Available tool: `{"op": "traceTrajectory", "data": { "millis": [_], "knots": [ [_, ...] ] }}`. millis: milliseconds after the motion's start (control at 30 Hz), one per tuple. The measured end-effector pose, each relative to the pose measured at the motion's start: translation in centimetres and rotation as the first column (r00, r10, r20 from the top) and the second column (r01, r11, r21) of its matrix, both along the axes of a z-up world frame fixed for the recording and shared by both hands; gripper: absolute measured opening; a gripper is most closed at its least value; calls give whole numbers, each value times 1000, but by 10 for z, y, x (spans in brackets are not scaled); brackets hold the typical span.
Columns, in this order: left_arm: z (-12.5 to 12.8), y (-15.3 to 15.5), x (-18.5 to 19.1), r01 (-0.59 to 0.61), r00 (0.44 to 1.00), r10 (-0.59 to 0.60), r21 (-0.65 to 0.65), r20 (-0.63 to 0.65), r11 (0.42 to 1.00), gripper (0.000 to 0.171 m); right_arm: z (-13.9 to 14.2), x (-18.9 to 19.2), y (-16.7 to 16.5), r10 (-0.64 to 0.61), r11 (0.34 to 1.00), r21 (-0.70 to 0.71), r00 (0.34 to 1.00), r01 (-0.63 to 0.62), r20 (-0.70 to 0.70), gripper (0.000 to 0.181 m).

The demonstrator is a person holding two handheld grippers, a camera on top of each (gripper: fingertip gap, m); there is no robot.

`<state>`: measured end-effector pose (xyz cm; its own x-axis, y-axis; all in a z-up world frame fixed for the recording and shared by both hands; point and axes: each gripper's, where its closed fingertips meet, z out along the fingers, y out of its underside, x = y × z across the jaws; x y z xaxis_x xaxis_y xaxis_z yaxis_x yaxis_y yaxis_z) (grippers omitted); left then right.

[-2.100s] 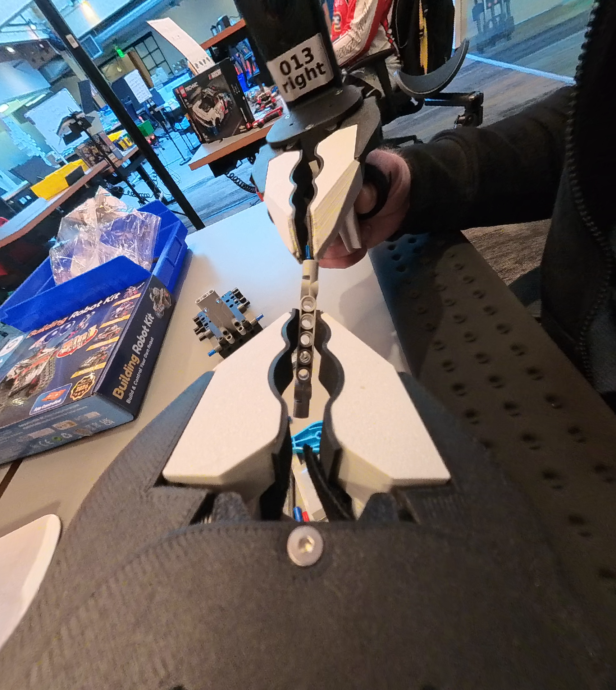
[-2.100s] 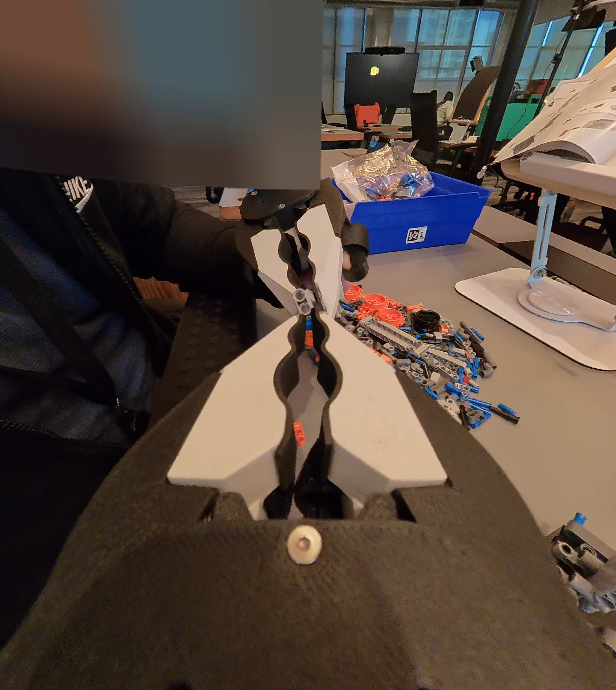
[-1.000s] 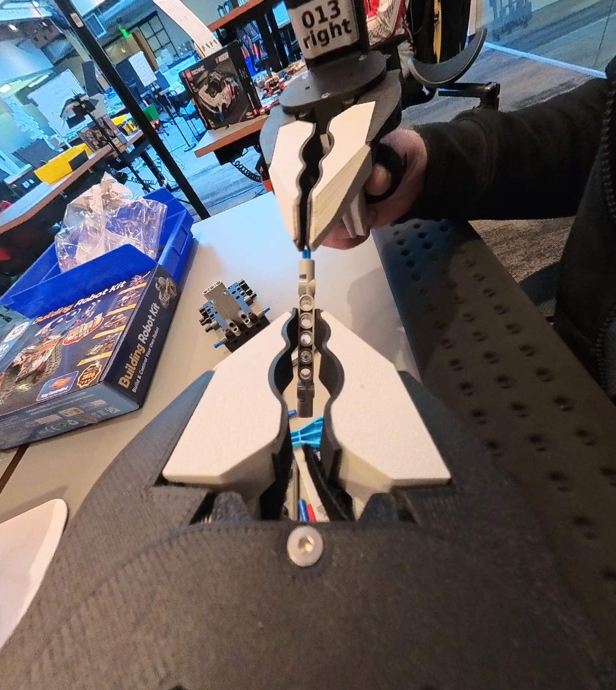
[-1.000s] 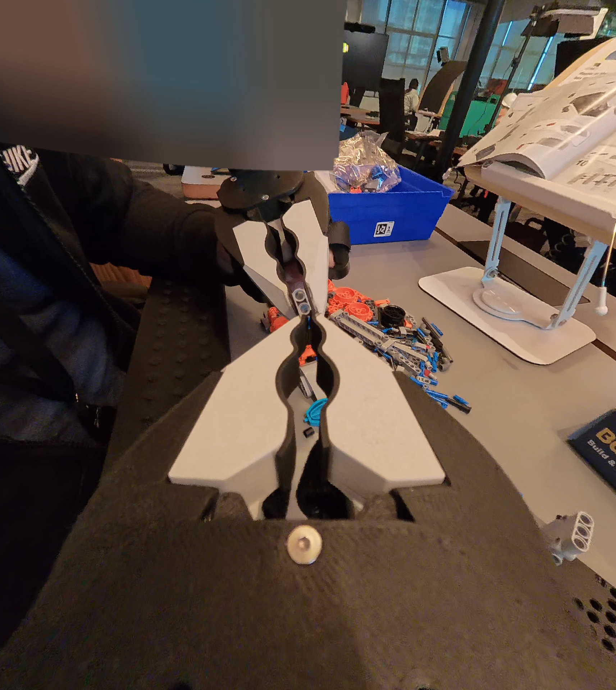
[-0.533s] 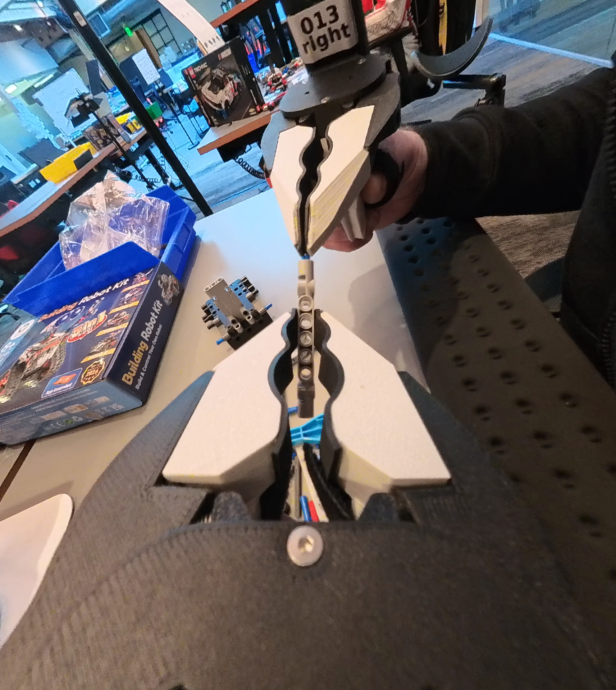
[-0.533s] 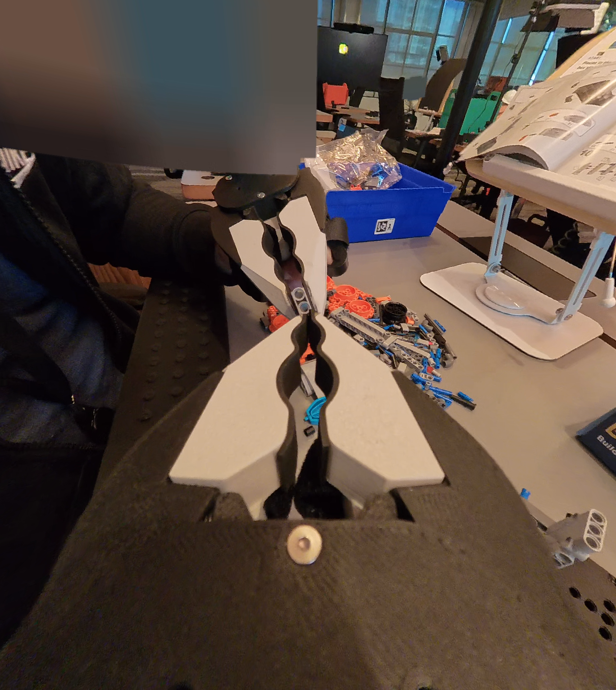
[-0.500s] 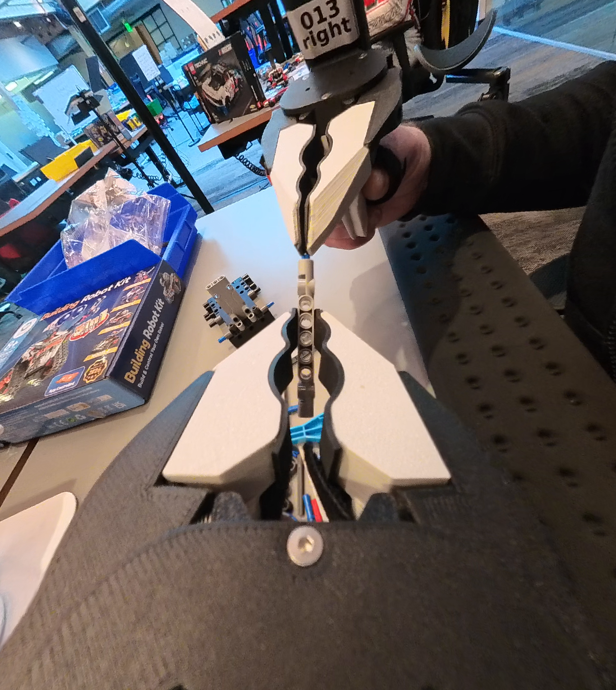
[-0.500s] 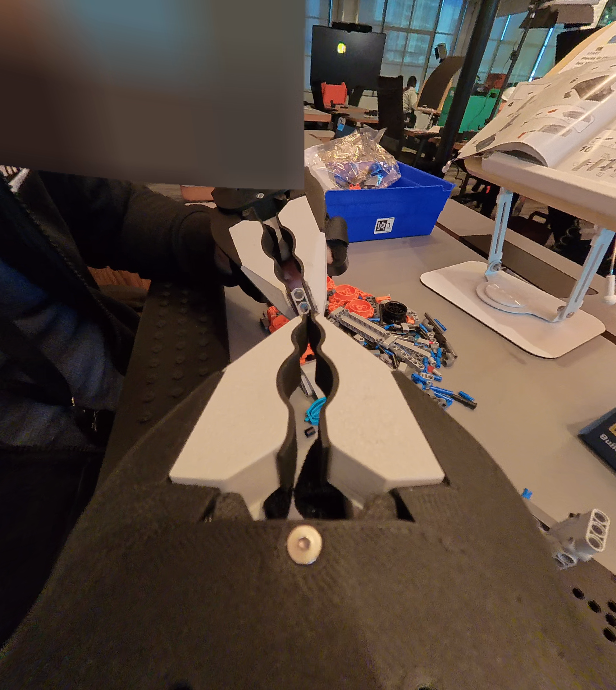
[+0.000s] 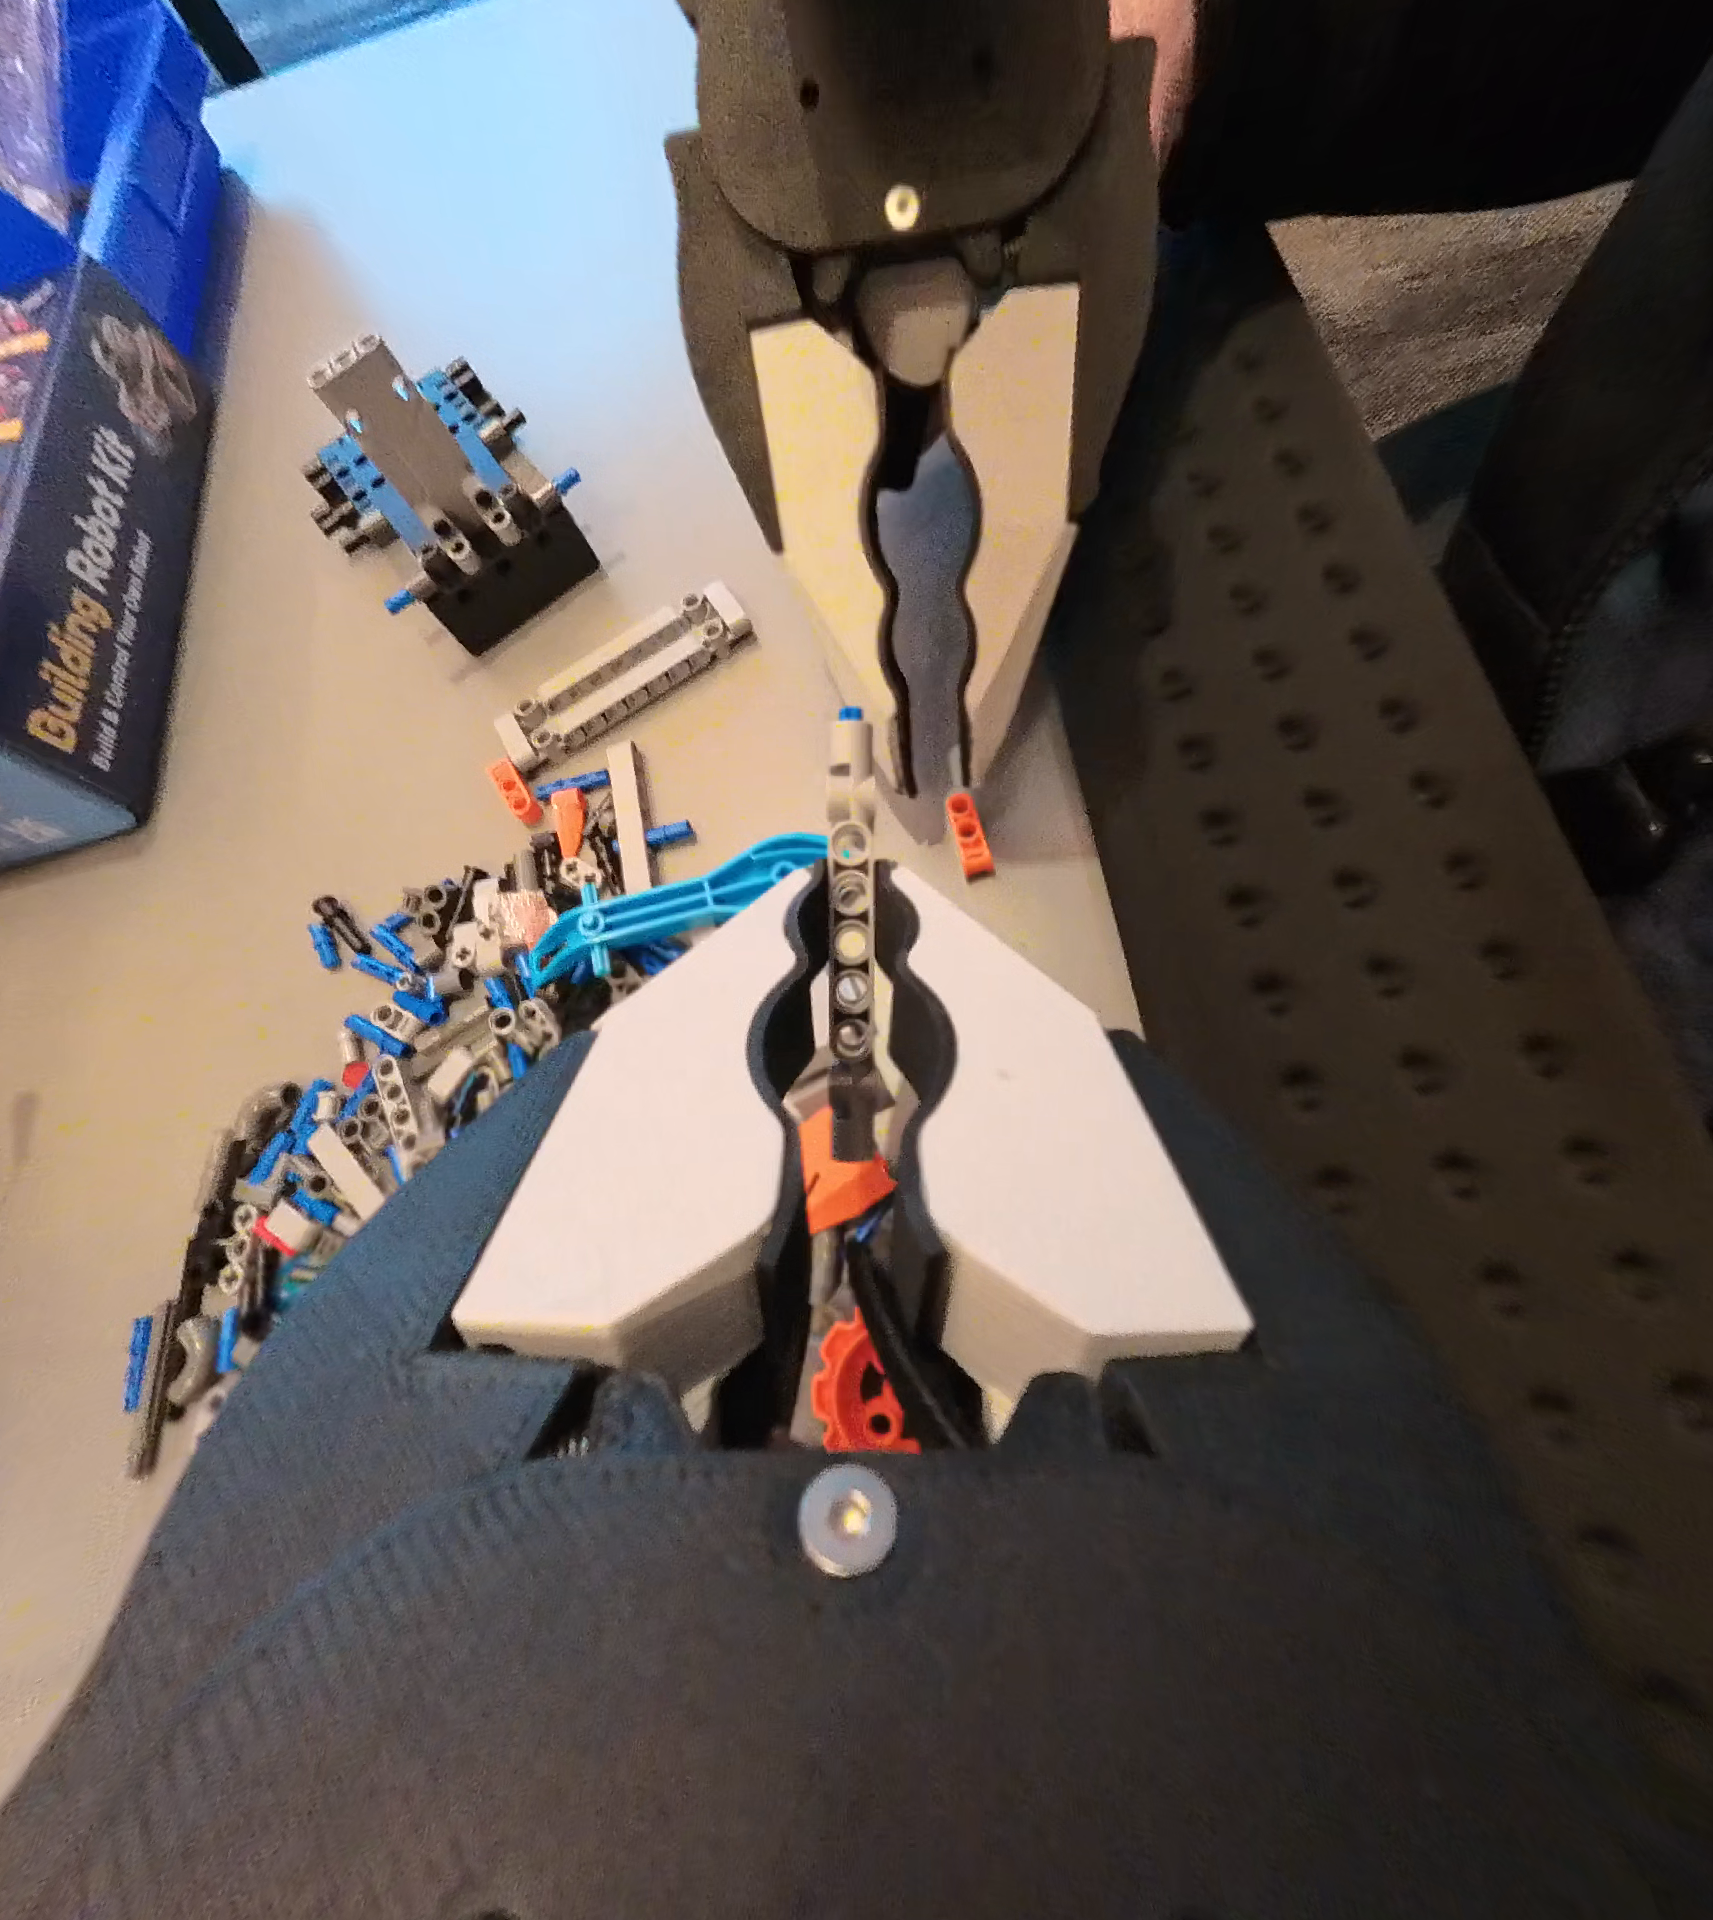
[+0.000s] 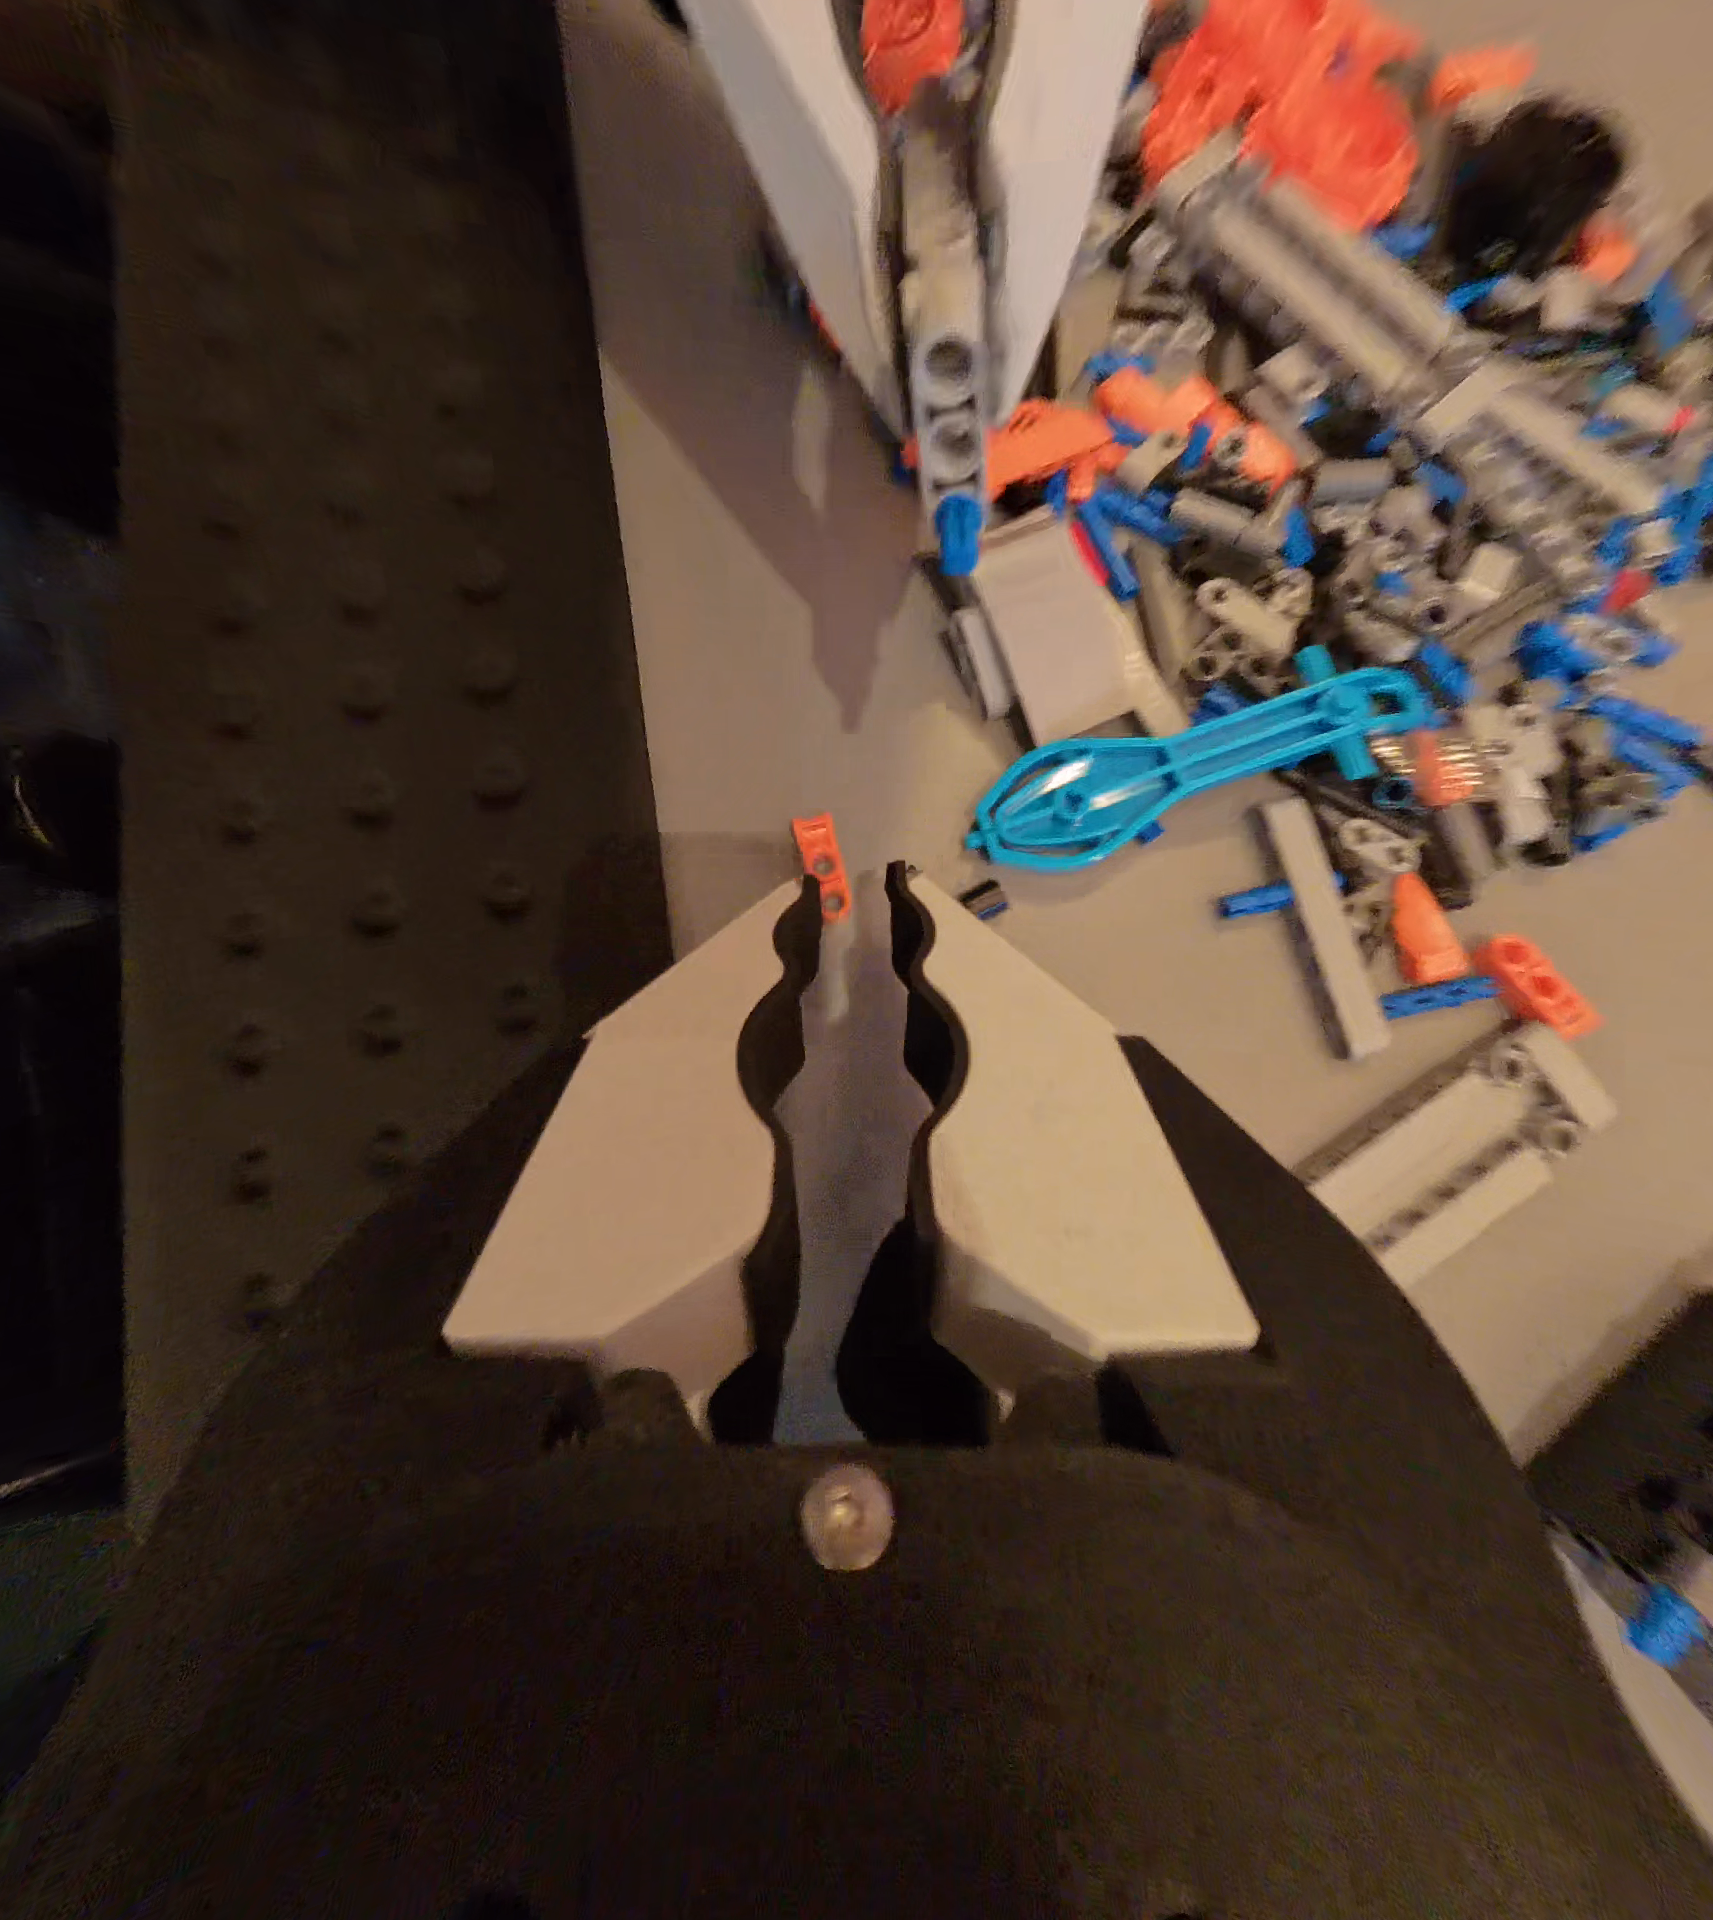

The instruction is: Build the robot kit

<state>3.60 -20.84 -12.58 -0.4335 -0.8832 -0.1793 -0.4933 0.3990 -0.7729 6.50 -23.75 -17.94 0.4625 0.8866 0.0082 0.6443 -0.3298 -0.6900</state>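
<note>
A holed grey beam (image 9: 852, 940) is clamped in the left tool (image 9: 850, 883); the right tool (image 10: 852, 883) is held slightly parted over a small orange connector (image 10: 824, 855)

The tabletop (image 9: 436, 229) is pale grey. The beam (image 9: 850, 935) between the left jaws is dark grey with a row of holes and a blue pin at its far tip. The heap of pieces (image 10: 1434, 436) mixes orange, blue, grey and black. A tool (image 10: 1184, 769) is turquoise; the small piece (image 10: 823, 862) is orange.
</note>
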Motion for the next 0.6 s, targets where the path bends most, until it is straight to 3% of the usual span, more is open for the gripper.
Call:
{"op": "traceTrajectory", "data": {
  "millis": [100, 367, 600],
  "knots": [
    [-4, 7, -4, -41, 999, 41, 10, -4, 999, 5, -14, -7, -2, 31, 998, -48, 999, -30, 34, 11],
    [-7, 12, -13, -99, 995, 99, -18, 9, 995, 5, -15, -13, 0, 54, 997, -63, 998, -51, 39, 6],
    [-25, 5, -23, -107, 992, 105, -16, -74, 994, 5, -13, -13, -1, 48, 996, -71, 999, -46, 17, 6]
  ]
}}
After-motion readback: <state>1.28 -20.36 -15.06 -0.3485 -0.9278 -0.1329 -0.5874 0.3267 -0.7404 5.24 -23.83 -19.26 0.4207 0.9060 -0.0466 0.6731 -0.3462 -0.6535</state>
